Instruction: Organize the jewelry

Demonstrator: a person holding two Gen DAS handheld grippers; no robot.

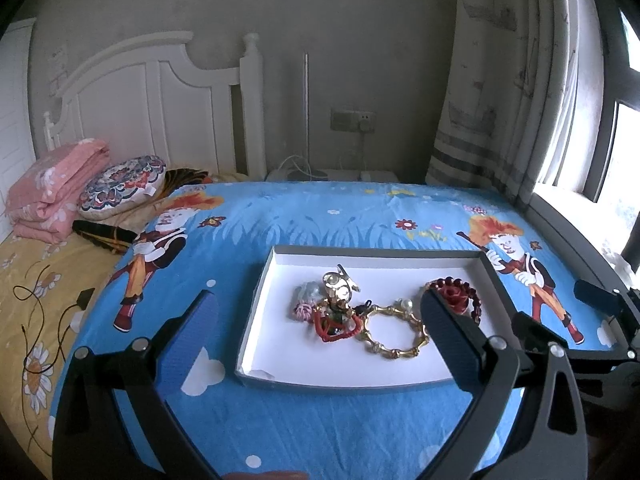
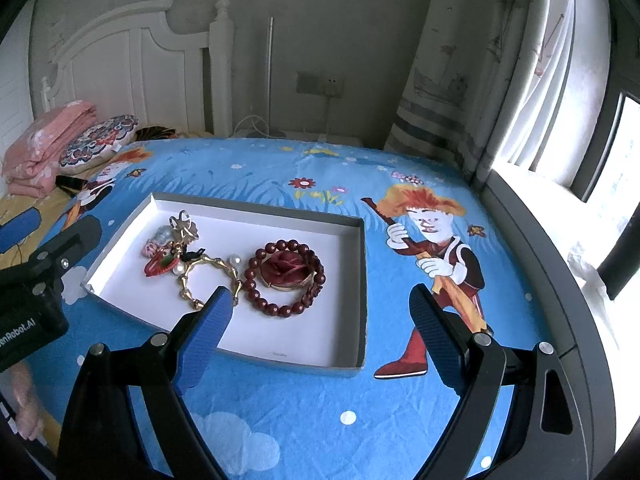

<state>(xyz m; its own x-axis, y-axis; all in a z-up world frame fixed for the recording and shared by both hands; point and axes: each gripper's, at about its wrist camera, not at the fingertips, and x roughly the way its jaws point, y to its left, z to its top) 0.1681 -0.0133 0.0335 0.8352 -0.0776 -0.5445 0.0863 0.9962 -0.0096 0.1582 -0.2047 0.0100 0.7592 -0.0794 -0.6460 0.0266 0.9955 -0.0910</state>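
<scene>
Jewelry lies gathered in a shallow white tray on the blue bed sheet: a red bead bracelet ringing a red rose brooch, a gold bangle just beside it, and a tangled cluster of small pieces toward the tray's left, including a gold watch-like piece and a red loop. The cluster's items touch and overlap; which is which inside it is hard to tell

Both tools hover over the sheet at the tray's near edge. The left gripper has its jaws spread wide and empty, framing the cluster and bangle in its own view. The right gripper is likewise wide apart and holds nothing, with its left finger overlapping the tray's near part

Everything already sits inside the tray, so this fits either a pile waiting to be sorted or pieces just collected there; the pictures do not settle which. Should a piece be lifted, the bracelet and bangle offer clear rims to pinch, while the cluster would need a careful pick of one item so the rest do not drag along
</scene>
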